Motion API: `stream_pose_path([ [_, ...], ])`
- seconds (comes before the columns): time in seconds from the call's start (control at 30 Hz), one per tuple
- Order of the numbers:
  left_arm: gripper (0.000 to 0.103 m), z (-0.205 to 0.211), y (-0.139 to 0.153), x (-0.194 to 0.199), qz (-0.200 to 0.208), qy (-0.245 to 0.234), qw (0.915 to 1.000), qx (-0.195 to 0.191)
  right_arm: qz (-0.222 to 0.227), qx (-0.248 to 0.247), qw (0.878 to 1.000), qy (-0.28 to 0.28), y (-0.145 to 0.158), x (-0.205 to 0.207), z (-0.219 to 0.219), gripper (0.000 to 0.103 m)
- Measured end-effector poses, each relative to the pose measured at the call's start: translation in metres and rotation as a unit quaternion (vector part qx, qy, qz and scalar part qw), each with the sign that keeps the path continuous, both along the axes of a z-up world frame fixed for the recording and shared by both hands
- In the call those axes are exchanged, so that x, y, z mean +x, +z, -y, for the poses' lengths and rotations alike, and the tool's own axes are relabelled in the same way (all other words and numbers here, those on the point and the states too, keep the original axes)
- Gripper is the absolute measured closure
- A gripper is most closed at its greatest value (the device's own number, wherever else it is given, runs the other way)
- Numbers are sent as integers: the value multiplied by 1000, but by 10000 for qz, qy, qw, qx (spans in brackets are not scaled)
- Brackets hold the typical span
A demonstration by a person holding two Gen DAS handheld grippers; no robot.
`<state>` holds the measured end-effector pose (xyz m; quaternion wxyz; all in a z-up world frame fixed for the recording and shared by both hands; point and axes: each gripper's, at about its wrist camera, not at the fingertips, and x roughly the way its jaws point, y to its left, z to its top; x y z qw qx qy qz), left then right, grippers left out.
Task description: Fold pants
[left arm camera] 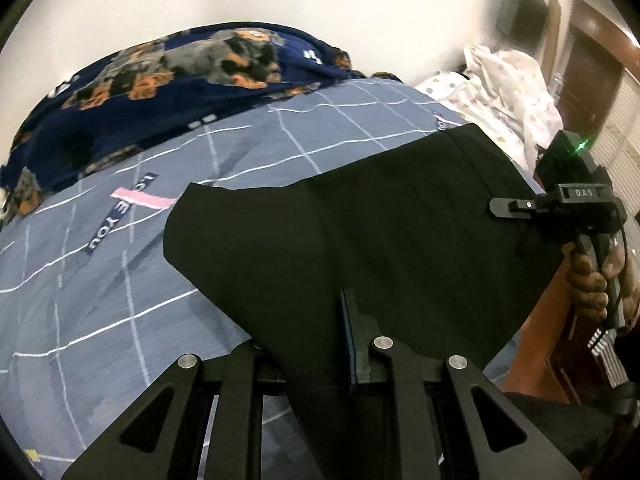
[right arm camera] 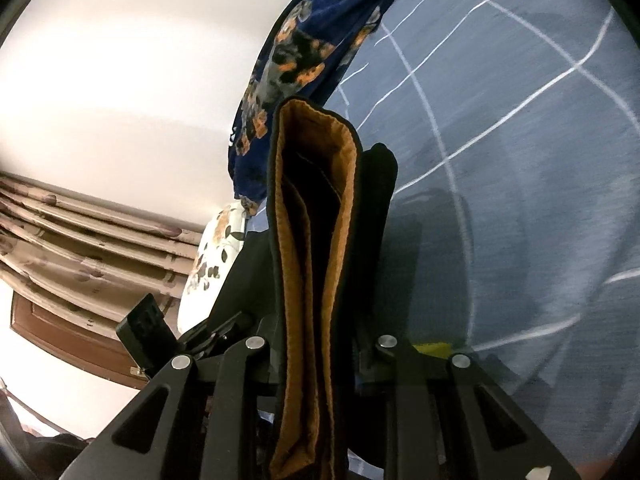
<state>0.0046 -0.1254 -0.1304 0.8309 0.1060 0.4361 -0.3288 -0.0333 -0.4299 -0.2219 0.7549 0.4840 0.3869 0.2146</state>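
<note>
Black pants (left arm camera: 360,232) hang stretched above a blue-grey checked bedsheet (left arm camera: 100,280). My left gripper (left arm camera: 320,344) is shut on the near edge of the pants; the cloth covers its left finger. My right gripper (left arm camera: 516,206) shows at the right in the left wrist view, held by a hand, gripping the pants' other end. In the right wrist view the right gripper (right arm camera: 316,344) is shut on the folded waistband (right arm camera: 316,240), which shows a tan-orange lining inside black cloth.
A navy dog-print blanket (left arm camera: 160,80) lies bunched along the far side of the bed by a white wall. A white spotted cloth (left arm camera: 504,92) lies at the far right. A wooden door (left arm camera: 592,76) and bed frame stand at the right. A floral pillow (right arm camera: 216,256) lies by wood panels.
</note>
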Motion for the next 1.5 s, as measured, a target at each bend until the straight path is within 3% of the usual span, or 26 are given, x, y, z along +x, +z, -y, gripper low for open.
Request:
stream_pose_path([
  [0.87,86,-67,16,21,309,755,9966,52,100,124,9989,448,20,58,-65,82],
  [1.5,86,-119,16,87,430,1310,9904,54,95,356,9966,743,20,114,-106,82],
])
